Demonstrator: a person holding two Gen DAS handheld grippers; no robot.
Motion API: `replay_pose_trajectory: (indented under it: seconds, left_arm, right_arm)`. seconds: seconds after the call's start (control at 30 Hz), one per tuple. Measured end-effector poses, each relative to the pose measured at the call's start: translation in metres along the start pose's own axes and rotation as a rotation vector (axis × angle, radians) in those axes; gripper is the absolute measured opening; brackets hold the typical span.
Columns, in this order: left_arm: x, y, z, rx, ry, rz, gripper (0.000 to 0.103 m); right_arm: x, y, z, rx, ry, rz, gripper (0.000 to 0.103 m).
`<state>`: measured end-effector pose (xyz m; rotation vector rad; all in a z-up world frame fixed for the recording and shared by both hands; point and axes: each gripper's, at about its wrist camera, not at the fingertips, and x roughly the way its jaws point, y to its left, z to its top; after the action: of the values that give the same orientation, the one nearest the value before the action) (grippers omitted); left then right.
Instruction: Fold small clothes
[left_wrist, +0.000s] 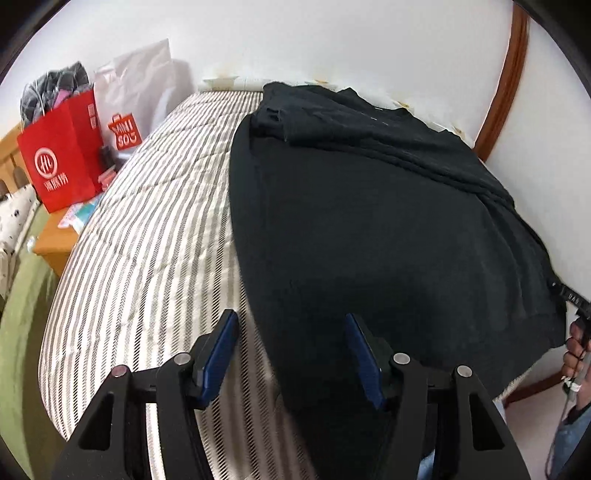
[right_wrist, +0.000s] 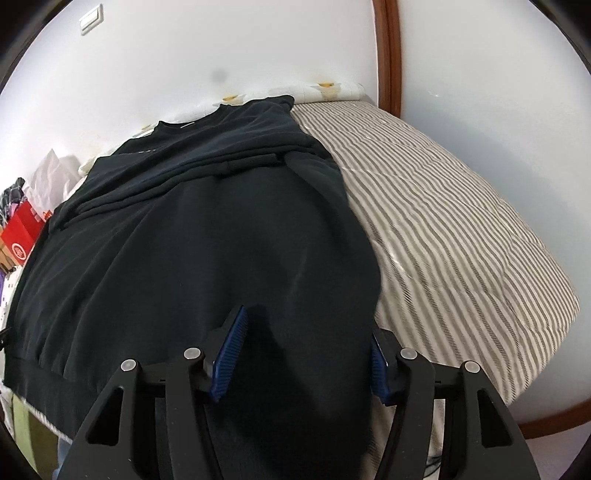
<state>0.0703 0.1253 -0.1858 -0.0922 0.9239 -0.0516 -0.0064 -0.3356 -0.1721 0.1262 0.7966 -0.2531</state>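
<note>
Black sweatshirt (left_wrist: 369, 221) flat on striped bed (left_wrist: 147, 240), both grippers open above hem

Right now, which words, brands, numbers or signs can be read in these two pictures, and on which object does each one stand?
"MINISO", white letters in two rows, on the red logo of the white plastic bag.
Round white emblem with white characters below, too blurred to read, on the red paper shopping bag.
White marks on the black sweatshirt's chest: too small to read.
</note>
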Motion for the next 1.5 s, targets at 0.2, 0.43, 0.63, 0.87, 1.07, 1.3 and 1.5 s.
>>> replay_pose_trajectory:
  seconds: [0.2,0.43,0.63,0.87,1.07,1.3,1.5]
  left_arm:
    - [0.006,-0.016,0.005,0.019,-0.026,0.048,0.01]
    - [-0.025,0.009,0.014,-0.056,-0.041,-0.114,0.008]
    - [-0.051,0.016,0.029,-0.078,-0.104,-0.198,0.008]
    - [-0.059,0.012,0.083,-0.068,-0.196,-0.198,0.008]
    - [-0.045,0.01,0.147,-0.104,-0.246,-0.175,0.008]
    - [0.002,0.011,0.205,-0.17,-0.219,-0.132,0.008]
    - [0.065,0.007,0.236,-0.176,-0.15,-0.077,0.008]
  right_arm:
    - [0.001,0.017,0.003,-0.087,0.012,0.014,0.01]
    - [-0.041,-0.018,0.011,-0.05,-0.064,0.12,0.008]
    - [-0.063,-0.019,0.022,-0.048,-0.128,0.18,0.008]
    - [-0.072,0.002,0.08,-0.014,-0.219,0.21,0.008]
    - [-0.062,0.016,0.146,0.004,-0.251,0.221,0.008]
    - [-0.009,0.03,0.211,0.031,-0.221,0.233,0.008]
    - [0.061,0.038,0.239,0.052,-0.127,0.208,0.009]
